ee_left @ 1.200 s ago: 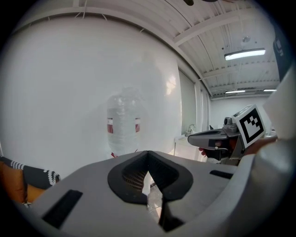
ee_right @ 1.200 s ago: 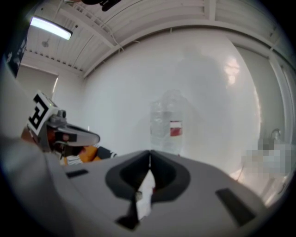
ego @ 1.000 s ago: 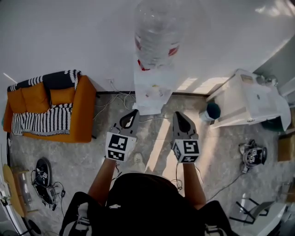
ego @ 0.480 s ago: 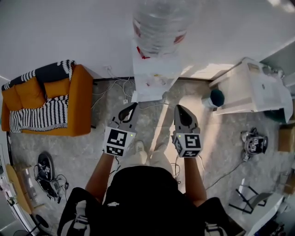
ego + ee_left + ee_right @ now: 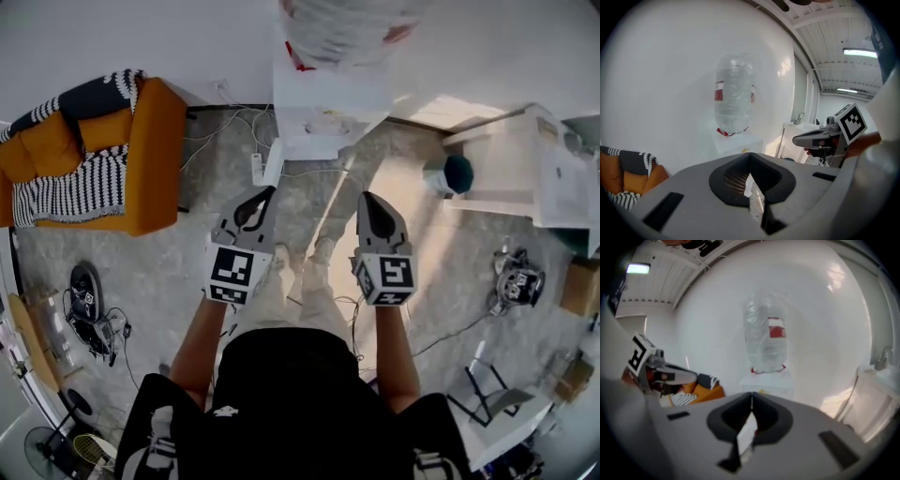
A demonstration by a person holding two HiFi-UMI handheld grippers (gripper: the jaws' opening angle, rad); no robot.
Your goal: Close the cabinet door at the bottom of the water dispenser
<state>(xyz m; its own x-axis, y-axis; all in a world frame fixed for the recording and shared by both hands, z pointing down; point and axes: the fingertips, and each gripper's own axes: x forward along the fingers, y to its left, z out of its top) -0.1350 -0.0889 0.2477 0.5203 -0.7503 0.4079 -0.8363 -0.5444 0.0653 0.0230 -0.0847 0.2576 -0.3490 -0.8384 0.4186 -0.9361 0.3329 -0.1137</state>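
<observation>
Jaws pressed together and empty on the left gripper point(image 5: 750, 155); likewise shut tip to tip, with nothing between, on the right gripper point(image 5: 751, 395). Held side by side at mid-frame in the head view, pointing up-frame toward the water dispenser point(image 5: 328, 112) at top centre, well apart from it. Above that, cut by the top edge, the bottle point(image 5: 349, 23). At the dispenser's lower left corner, a narrow white panel jutting toward the camera: probably the cabinet door point(image 5: 272, 161), seen edge-on and ajar, though hard to confirm from so steep an angle. Beside it, loose cables point(image 5: 230, 141) on the floor point(image 5: 169, 272), running left toward the orange sofa point(image 5: 122, 159).

Likely trouble from here:
- Pushing with closed, narrow tips on a smooth panel, and skating off toward the hinge or the free edge instead of swinging it home.
- Pushing too near the hinge, and getting little swing for much force.
- Shoving hard or high, and rocking a top-heavy stand under that bottle.
- Trapping a cable in the closing gap, and leaving the door short of shut.
- Letting go early, and seeing a bounce back open.
- Crowding two grippers into one low corner, and knocking one against the other.

Safer to lead with one, low on the free edge, and press until flush.
</observation>
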